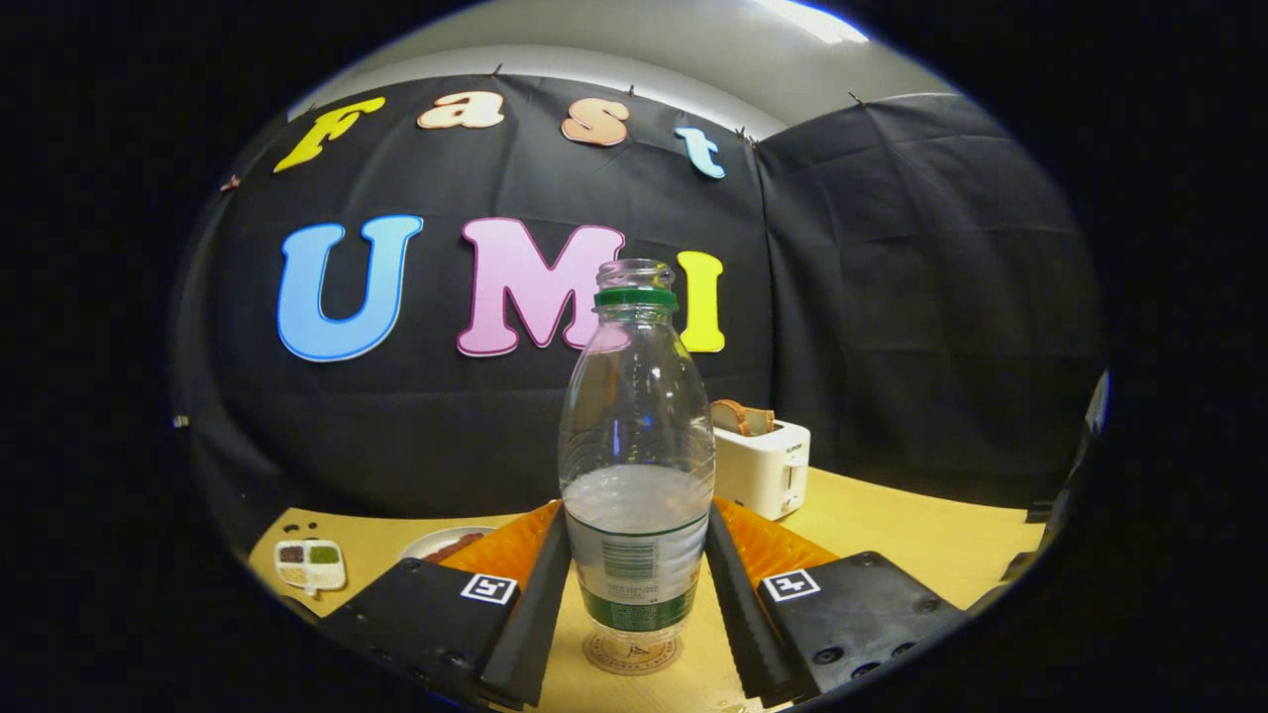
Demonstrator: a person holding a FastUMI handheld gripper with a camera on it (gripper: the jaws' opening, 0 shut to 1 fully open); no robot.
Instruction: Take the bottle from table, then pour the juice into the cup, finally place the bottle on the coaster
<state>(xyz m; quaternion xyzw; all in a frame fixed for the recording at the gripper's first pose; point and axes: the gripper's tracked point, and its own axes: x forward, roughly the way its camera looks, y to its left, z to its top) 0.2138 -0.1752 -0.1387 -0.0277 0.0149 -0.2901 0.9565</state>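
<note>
While the clear plastic bottle with a green neck ring (636, 465) stands upright between our fingers (634, 594), its long axis vertical, we see its base resting on the round printed coaster (630, 654) on the light wooden table (892, 525). The fingers flank its labelled lower body and seem to touch both sides, though we cannot tell whether they press or have begun to let go. The gripper (634, 594) is held level, pointing straight at the bottle. We judge the placing step nearly done: opening and backing straight away should leave it standing. A white toaster (763, 465) sits beyond the bottle.
</note>
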